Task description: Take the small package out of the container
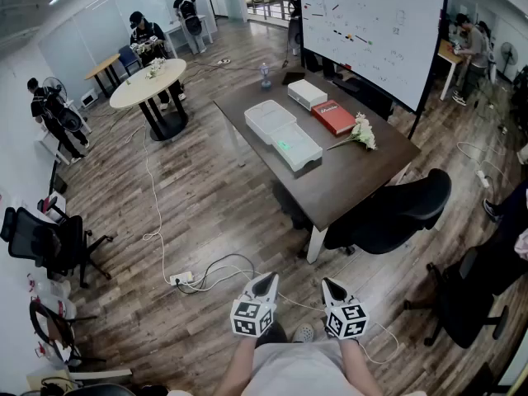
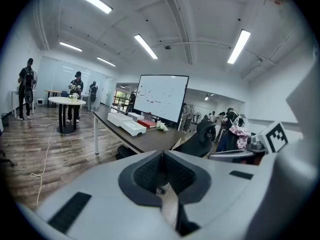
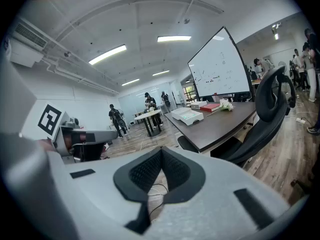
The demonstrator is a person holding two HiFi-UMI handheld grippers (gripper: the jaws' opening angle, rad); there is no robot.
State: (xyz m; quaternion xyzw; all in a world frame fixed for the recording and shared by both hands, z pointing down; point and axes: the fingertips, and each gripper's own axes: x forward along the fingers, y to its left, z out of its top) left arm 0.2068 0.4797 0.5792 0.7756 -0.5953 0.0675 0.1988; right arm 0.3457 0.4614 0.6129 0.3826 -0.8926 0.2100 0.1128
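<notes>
Two white lidded containers (image 1: 280,132) lie end to end on the dark table (image 1: 346,180), far ahead of me. Something green (image 1: 283,145) shows through the nearer one; I cannot tell whether it is the small package. The containers also appear small in the left gripper view (image 2: 125,122) and the right gripper view (image 3: 187,115). My left gripper (image 1: 266,279) (image 2: 162,154) and right gripper (image 1: 330,284) (image 3: 161,151) are held side by side close to my body, over the floor. Both are shut with nothing between their pads.
On the table also lie a white box (image 1: 307,94), a red book (image 1: 333,117) and a bunch of flowers (image 1: 360,132). A black office chair (image 1: 388,213) stands at the table's near side. A power strip (image 1: 181,279) with cables lies on the floor. A whiteboard (image 1: 371,23) stands behind the table, and people stand around a round table (image 1: 148,82).
</notes>
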